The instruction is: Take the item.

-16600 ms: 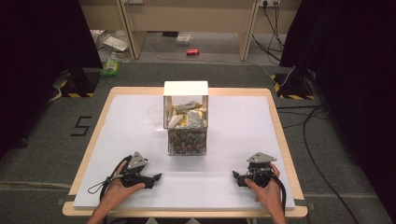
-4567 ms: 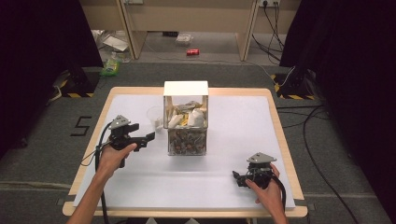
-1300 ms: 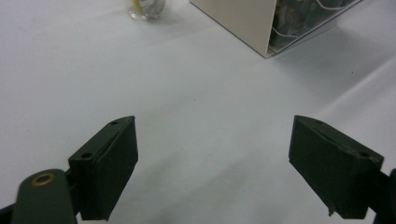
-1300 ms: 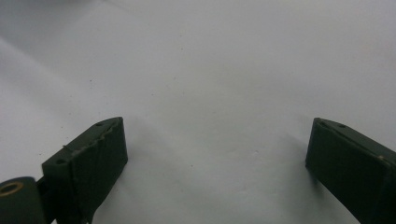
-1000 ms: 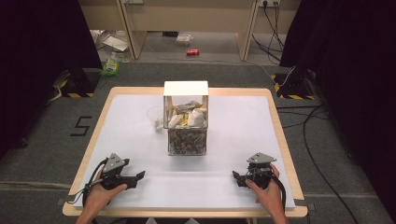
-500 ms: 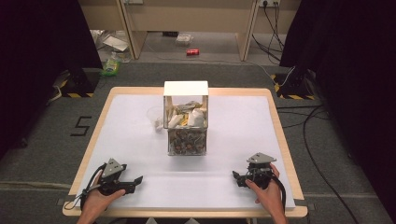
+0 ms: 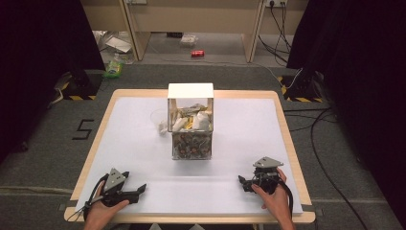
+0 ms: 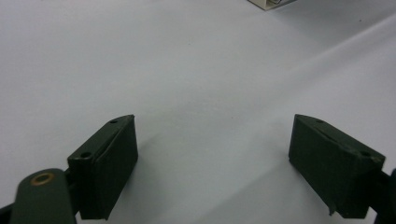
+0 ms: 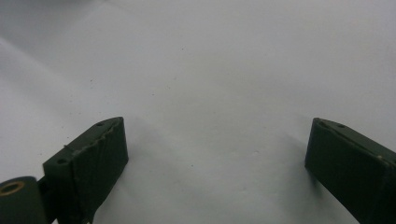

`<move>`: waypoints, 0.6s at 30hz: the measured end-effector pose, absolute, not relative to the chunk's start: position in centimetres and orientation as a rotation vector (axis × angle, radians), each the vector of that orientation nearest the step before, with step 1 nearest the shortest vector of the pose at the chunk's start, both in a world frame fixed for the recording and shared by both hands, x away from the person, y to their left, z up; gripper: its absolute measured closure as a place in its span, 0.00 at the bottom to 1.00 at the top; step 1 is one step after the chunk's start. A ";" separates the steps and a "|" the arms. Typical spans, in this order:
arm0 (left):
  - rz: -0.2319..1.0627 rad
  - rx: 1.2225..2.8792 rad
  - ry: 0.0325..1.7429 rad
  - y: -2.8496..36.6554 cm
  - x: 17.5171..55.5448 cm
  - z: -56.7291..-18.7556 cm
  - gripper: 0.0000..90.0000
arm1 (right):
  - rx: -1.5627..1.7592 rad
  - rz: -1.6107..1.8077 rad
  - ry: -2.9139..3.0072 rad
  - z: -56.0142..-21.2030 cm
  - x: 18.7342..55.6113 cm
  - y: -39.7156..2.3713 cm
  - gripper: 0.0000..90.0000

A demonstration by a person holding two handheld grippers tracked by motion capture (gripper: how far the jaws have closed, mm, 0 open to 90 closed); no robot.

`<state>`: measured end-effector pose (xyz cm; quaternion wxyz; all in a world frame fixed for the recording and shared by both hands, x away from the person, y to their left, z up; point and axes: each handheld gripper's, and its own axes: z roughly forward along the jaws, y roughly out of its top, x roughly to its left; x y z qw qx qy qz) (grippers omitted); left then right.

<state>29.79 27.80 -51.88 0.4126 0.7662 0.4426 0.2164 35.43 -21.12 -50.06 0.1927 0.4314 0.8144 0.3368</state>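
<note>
A clear box [image 7: 191, 124] with a white lid stands at the table's middle, stuffed with crumpled wrappers and small items. A clear plastic cup [image 7: 158, 117] sits just to its left. My left gripper [image 7: 139, 189] rests near the front left corner, held by a hand, jaws wide open over bare white tabletop [image 8: 205, 93]. At the front right lies my right gripper [image 7: 242, 182], also open and empty above the white surface [image 9: 215, 84]. A corner of the box [image 8: 271, 3] peeks in at the top of the left gripper view.
The white sheet [image 7: 239, 120] covers a wooden table with a raised rim [image 7: 287, 139]. Cables [image 7: 325, 143] run on the floor to the right. Litter and a red can [image 7: 197, 53] lie on the floor beyond the far edge.
My left gripper, up beside the box 4.6 s ago, has drawn back to the front left corner and settled there. The right gripper has stayed put.
</note>
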 end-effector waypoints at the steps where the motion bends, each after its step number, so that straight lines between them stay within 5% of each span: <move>1: 0.544 1.927 1.113 27.8 29.8 -51.9 0.16 | 1.211 0.945 2.286 -50.1 35.4 -21.1 0.07; 18: 0.546 1.920 1.113 27.8 29.7 -52.0 0.16 | 1.210 0.945 2.286 -50.1 35.4 -21.1 0.07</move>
